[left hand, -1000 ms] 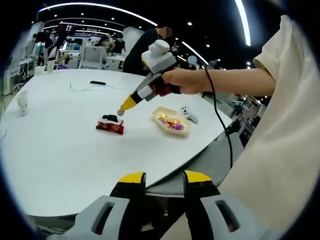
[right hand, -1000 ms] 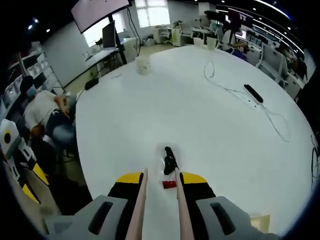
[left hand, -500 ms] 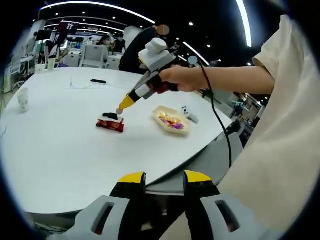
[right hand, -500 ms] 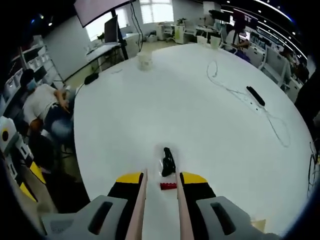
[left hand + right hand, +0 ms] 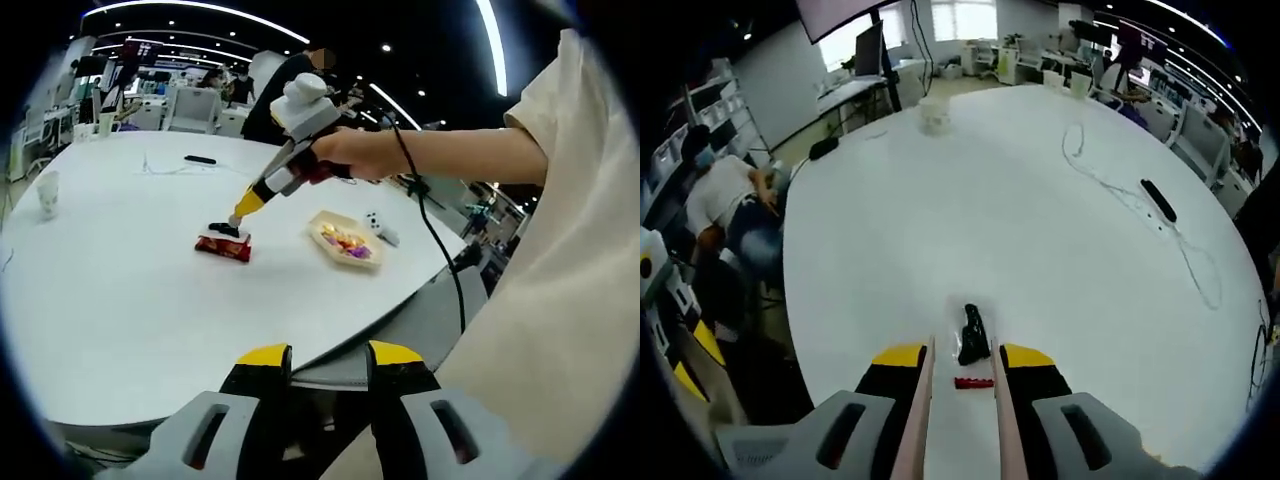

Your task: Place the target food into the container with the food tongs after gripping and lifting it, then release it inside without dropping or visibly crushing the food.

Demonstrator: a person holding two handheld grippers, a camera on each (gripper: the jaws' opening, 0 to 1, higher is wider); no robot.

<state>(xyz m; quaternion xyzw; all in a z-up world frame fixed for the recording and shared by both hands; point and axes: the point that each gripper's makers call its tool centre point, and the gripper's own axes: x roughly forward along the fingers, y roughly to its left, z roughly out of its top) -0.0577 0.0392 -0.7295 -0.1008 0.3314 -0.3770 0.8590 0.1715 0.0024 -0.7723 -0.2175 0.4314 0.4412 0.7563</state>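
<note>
A red snack packet lies on the white round table, with a small black object just behind it. My right gripper, held by a hand, slants down over the packet and is shut on the food tongs. In the right gripper view the tong arms stand apart on either side of the red packet, and the black object lies just beyond. A pale tray holding wrapped candies sits right of the packet. My left gripper hangs open off the table's near edge.
A small white dotted item lies beside the tray. A paper cup stands far left, with a black remote and a white cable further off. Another cup stands by the far edge. A person sits beyond the table.
My right gripper has moved down and to the left, bringing the tong tips to the red packet. The packet now sits deeper between the tong arms. The left gripper has stayed put.
</note>
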